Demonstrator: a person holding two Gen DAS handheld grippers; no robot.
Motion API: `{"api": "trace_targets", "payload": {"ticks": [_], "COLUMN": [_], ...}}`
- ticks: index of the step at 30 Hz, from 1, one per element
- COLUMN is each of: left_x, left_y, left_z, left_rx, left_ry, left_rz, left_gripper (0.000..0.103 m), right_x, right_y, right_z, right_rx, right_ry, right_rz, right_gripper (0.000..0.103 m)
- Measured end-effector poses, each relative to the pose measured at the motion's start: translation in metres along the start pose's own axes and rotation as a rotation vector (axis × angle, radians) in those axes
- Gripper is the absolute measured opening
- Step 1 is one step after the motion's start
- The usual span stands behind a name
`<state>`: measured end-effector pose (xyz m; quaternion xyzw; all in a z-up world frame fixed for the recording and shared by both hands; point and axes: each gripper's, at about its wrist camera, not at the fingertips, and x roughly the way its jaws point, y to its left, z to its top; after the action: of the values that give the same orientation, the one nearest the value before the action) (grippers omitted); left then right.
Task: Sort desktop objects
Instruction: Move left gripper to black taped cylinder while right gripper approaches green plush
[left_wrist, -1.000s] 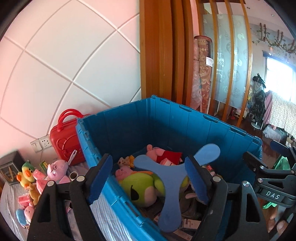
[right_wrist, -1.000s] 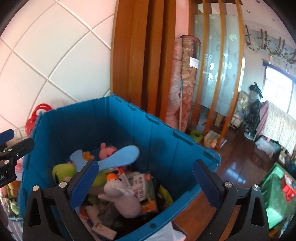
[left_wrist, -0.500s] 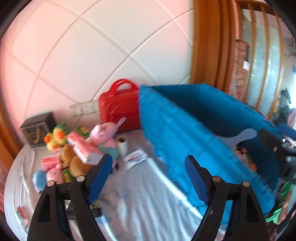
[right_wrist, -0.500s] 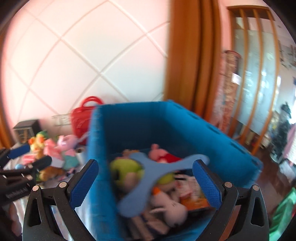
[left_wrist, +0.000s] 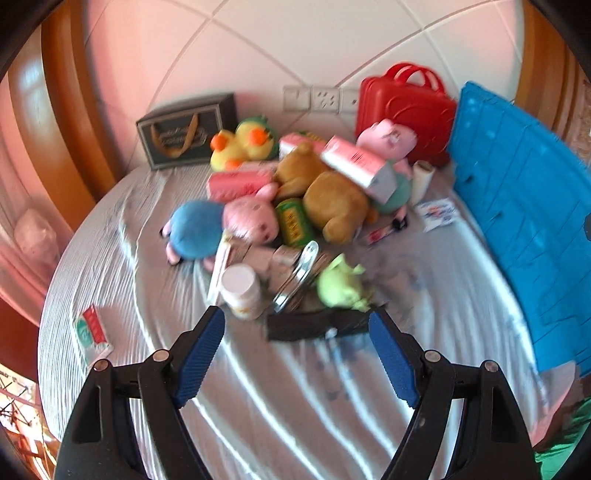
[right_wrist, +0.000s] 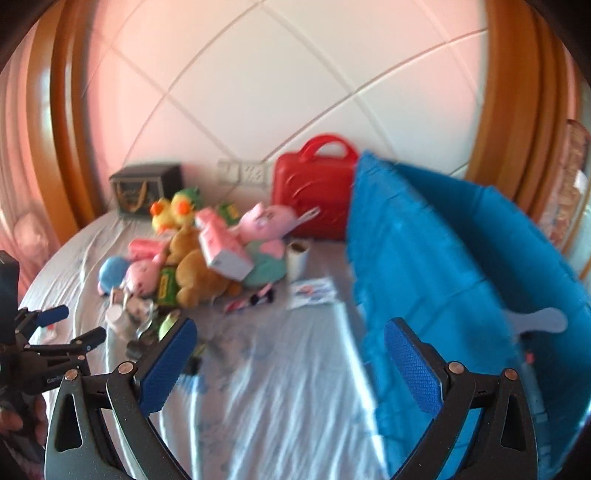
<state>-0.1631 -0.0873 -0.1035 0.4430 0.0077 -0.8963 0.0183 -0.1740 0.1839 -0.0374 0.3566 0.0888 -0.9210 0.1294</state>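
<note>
A heap of desktop objects lies on the grey-clothed table (left_wrist: 280, 398): a brown bear (left_wrist: 328, 195), a yellow duck (left_wrist: 236, 147), a pink pig plush (left_wrist: 251, 218), a blue plush (left_wrist: 195, 229), a green can (left_wrist: 293, 221), a white bottle (left_wrist: 242, 288) and a small green plush (left_wrist: 340, 286). My left gripper (left_wrist: 294, 318) hangs open and empty just in front of the heap, over a black object (left_wrist: 317, 325). The right gripper (right_wrist: 290, 326) is open and empty above bare cloth. To its right stands the blue bin (right_wrist: 443, 258), with a blue foam boomerang (right_wrist: 539, 321) inside.
A red case (left_wrist: 406, 107) and a dark box (left_wrist: 184, 129) stand against the white wall. A paper roll (left_wrist: 421, 181) and a card packet (left_wrist: 436, 214) lie near the bin (left_wrist: 524, 206). A red-green packet (left_wrist: 90, 336) lies at the table's left edge.
Both grippers swung left and down, away from the blue bin toward the heap on the table. The boomerang seen in the bin earlier stays there. Both stay open and empty.
</note>
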Motion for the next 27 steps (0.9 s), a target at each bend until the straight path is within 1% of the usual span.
{"api": "trace_targets", "payload": {"ticks": [4,6,9,14,23,25,27], "left_x": [0.028,0.041,0.059,0.095,0.158,0.165,0.17], "left_y": [0.015,0.014,0.006,-0.015,-0.031,-0.037,-0.041], "left_z": [-0.015,-0.02,-0.024,-0.025,-0.016,-0.013,-0.009], "left_rx": [0.003,0.012,0.041,0.12,0.191,0.232,0.265], "left_ry": [0.061,0.088,0.115,0.171,0.271,0.247,0.248], "left_rz": [-0.031,-0.056,-0.092,-0.116,-0.164,-0.142,-0.183], "left_gripper": [0.08,0.08,0.08,0.08,0.08,0.081,0.082], "right_x": [0.044,0.065,0.088,0.115,0.182,0.196,0.211], "right_y": [0.033,0.047,0.06,0.065,0.065,0.068,0.073], "right_z": [-0.016,-0.024,-0.03,-0.034,-0.033,-0.034,-0.034], "right_rx": [-0.02,-0.037,-0.054,-0.057,-0.038,-0.04,-0.045], "right_ry": [0.107,0.165,0.218,0.276,0.388,0.413,0.439], "right_rz": [0.055,0.064,0.071,0.082,0.106,0.117,0.134], "right_gripper": [0.103,0.103,0.103,0.103,0.103,0.103,0.103]}}
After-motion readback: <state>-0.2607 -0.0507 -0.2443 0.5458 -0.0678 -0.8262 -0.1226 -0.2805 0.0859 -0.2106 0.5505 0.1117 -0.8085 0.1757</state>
